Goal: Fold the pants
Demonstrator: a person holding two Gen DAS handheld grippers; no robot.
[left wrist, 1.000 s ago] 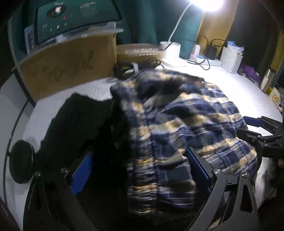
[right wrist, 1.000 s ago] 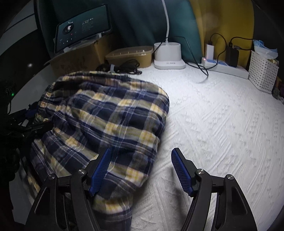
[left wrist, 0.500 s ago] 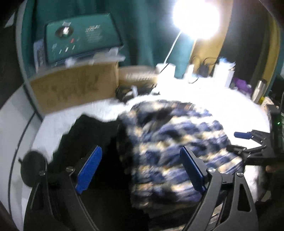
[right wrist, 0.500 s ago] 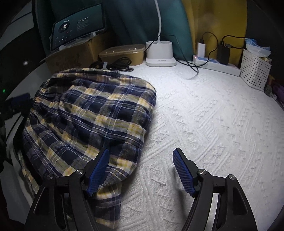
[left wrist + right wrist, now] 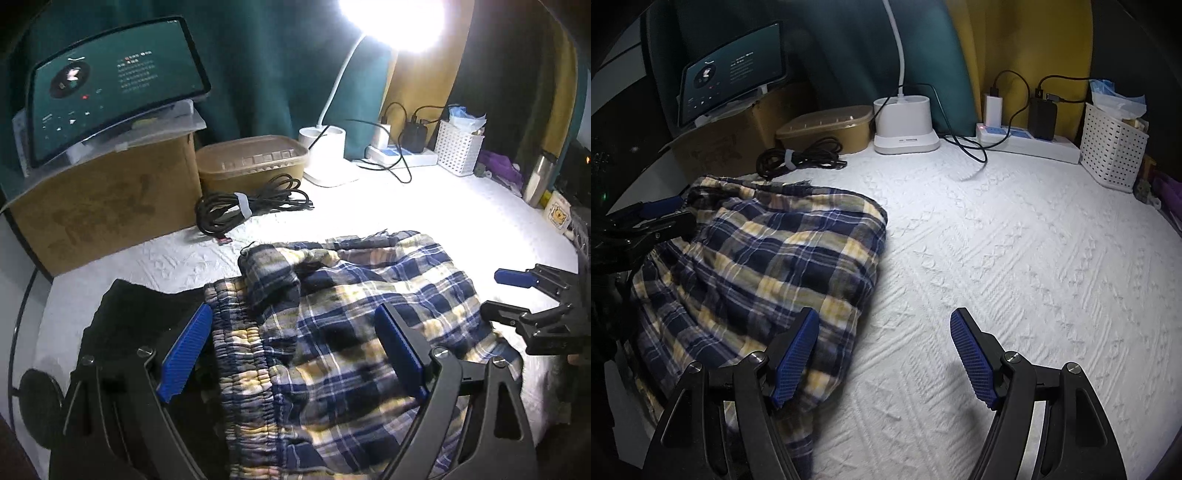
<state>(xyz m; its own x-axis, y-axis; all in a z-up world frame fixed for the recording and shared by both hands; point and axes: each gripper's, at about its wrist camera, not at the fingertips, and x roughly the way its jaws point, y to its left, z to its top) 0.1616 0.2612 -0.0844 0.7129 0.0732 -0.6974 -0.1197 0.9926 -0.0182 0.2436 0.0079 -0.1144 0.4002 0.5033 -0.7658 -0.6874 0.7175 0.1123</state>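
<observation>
White bedspread [image 5: 1015,258] holds plaid pants [image 5: 351,314] beside black cloth [image 5: 133,314]; both grippers' fingers released, cable coil [image 5: 251,205] behind.

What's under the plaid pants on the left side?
A black garment lies beside the plaid pants, and its edge seems to run under their elastic waistband. How far it reaches underneath is covered. Elsewhere the white bedspread shows around them.

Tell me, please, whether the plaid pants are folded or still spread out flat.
Folded, loosely. The plaid pants lie as a compact bunched stack on the white bedspread, with layers overlapping and the elastic waistband at one side.
</observation>
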